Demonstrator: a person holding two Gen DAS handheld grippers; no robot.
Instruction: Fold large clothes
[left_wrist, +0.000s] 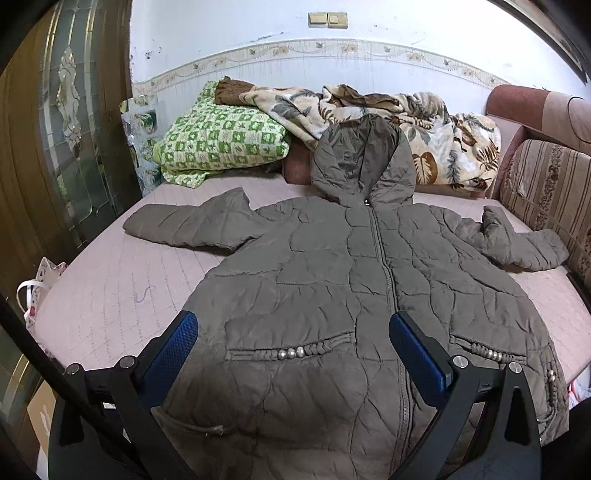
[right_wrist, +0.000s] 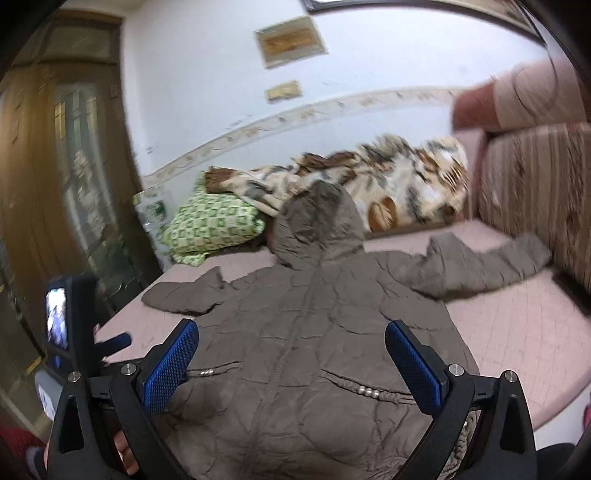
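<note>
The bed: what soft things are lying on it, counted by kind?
Hooded padded jacket: 1
Green checked quilt: 1
Leaf-print blanket: 1
Total: 3, all on the pink mattress.

Grey-brown quilted jacket (left_wrist: 332, 266), pink bedsheet (left_wrist: 122, 295), green-checked pillow (left_wrist: 221, 140), leaf-patterned blanket (left_wrist: 443, 147)

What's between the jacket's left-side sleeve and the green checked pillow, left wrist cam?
Only bare pink mattress separates the jacket sleeve from the pillow; clearest in the left wrist view.
</note>
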